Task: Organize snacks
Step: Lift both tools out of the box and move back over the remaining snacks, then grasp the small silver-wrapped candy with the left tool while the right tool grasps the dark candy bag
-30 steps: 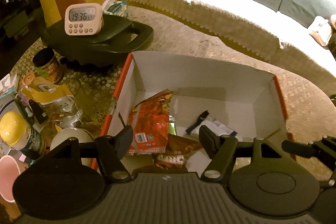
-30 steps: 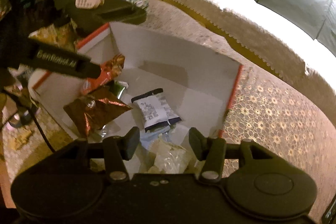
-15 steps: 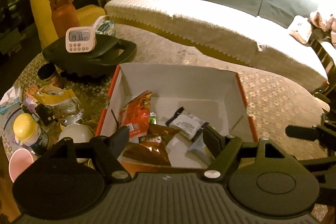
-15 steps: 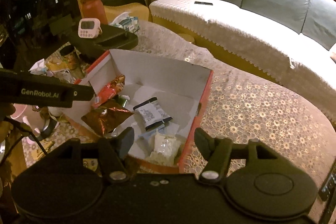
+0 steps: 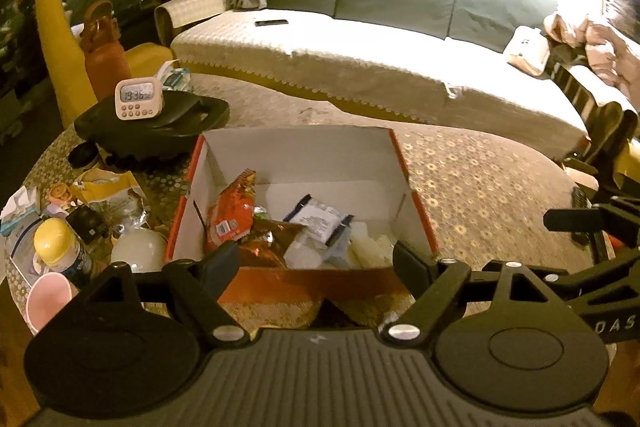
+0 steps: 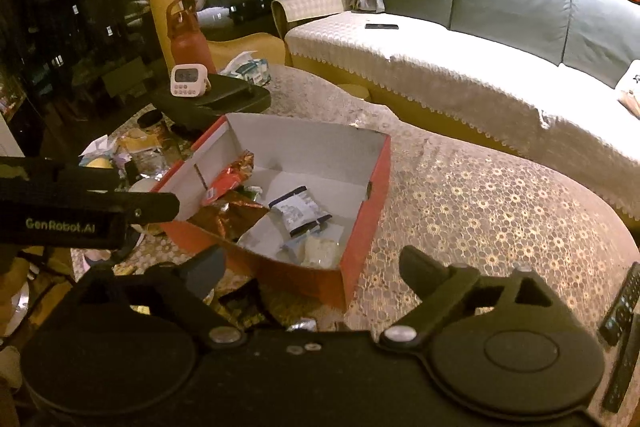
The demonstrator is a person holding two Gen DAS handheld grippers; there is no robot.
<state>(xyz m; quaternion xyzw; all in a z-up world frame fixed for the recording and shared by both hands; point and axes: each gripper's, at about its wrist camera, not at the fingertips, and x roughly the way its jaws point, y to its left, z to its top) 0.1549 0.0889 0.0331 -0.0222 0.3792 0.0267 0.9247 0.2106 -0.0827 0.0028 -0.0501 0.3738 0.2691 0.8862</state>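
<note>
An open cardboard box [image 5: 304,151] with orange outer walls and a white inside sits on the patterned table; it also shows in the right wrist view [image 6: 366,215]. Inside lie an orange snack bag [image 5: 234,211], a brown foil bag [image 5: 266,239], a white packet with a dark band [image 5: 318,221] and pale clear-wrapped snacks [image 5: 370,249]. My left gripper [image 5: 316,261] is open and empty, held back over the box's near wall. My right gripper [image 6: 312,265] is open and empty, near the box's front corner.
Left of the box are a yellow-capped bottle [image 5: 60,249], a pink cup [image 5: 48,301], a white bowl [image 5: 138,253], a yellow bag [image 5: 106,185] and a timer [image 5: 136,99] on a dark tray [image 5: 188,127]. Remote controls [image 6: 622,307] lie at the right. A sofa [image 5: 360,59] stands behind.
Both grippers have pulled back and up from inside the box, so the whole box and more of the room show. Both stayed open and empty.
</note>
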